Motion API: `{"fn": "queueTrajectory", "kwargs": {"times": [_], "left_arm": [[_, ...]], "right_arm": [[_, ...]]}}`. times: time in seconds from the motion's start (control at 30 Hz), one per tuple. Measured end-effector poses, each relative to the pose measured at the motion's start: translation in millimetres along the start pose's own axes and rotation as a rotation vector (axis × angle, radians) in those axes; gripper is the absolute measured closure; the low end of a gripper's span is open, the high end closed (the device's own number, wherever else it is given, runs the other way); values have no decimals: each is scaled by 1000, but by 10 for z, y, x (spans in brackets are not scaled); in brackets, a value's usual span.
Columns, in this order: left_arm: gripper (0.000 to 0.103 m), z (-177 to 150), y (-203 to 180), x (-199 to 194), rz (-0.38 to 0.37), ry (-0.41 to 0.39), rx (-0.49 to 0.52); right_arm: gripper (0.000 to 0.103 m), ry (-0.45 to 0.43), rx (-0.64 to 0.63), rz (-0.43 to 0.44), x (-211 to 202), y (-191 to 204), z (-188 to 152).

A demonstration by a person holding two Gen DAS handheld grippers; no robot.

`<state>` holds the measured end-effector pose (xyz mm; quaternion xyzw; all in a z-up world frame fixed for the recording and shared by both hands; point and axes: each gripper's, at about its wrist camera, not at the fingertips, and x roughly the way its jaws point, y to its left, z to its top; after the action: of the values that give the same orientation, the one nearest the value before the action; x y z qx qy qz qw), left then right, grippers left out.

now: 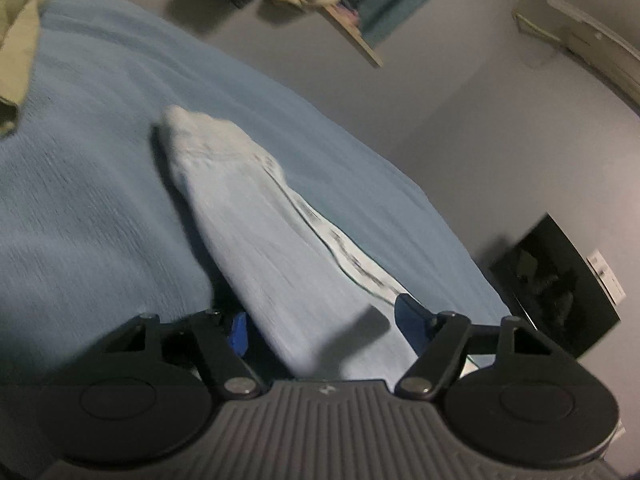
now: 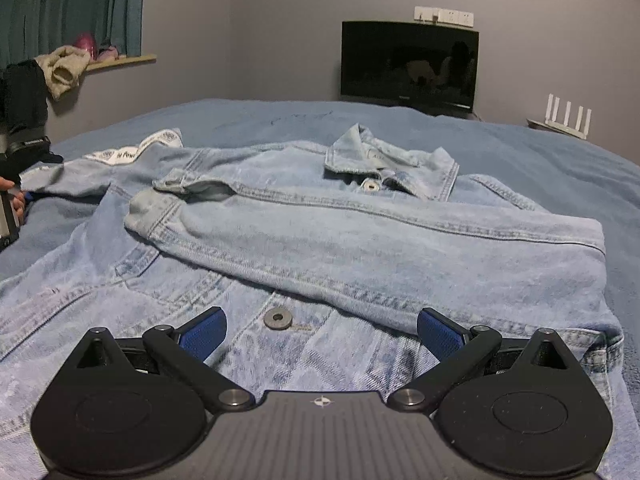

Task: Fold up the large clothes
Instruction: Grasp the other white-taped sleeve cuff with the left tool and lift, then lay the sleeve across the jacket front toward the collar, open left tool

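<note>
A light blue denim jacket [image 2: 360,232] lies face up on the bed, collar at the far side, with one sleeve folded across its chest. My right gripper [image 2: 322,332] hovers open over the jacket's lower front, a metal button [image 2: 276,318] between its fingers, with nothing held. The other sleeve [image 1: 256,216], with a white printed label strip [image 1: 352,256] along it, runs away from my left gripper [image 1: 326,326]. The left jaws stand wide on either side of that sleeve, which partly covers the left pad. The left wrist view is blurred. The left gripper [image 2: 12,200] also shows at the far left of the right wrist view.
The blue bedspread [image 1: 80,200] covers the whole bed. A beige garment [image 1: 16,40] lies at its far corner. A dark monitor [image 2: 408,64] and a white router [image 2: 568,116] stand past the bed. Clothes [image 2: 60,68] hang off a window ledge by the green curtain.
</note>
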<state>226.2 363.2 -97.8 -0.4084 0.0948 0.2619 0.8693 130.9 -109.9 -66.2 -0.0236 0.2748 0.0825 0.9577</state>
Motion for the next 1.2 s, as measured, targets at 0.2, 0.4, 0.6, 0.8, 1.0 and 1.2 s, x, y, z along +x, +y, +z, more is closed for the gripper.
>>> {"fn": "queueTrajectory", "kwargs": {"times": [0.2, 0.4, 0.6, 0.8, 1.0, 1.2], "left_arm": [[83, 76, 84, 46, 64, -12, -44], [95, 194, -62, -141, 1, -59, -38], [95, 245, -540, -381, -204, -80, -16], [95, -61, -1318, -731, -475, -27, 175], [95, -807, -2029, -1046, -685, 89, 396], [95, -1466, -2442, -1214, -819, 200, 515]], "right_arm": [[0, 22, -49, -3, 52, 81, -38], [0, 34, -79, 0, 67, 122, -52], [0, 36, -80, 1, 59, 112, -57], [0, 43, -79, 2, 80, 112, -73], [0, 47, -77, 7, 97, 105, -89], [0, 47, -81, 8, 103, 109, -95]]}}
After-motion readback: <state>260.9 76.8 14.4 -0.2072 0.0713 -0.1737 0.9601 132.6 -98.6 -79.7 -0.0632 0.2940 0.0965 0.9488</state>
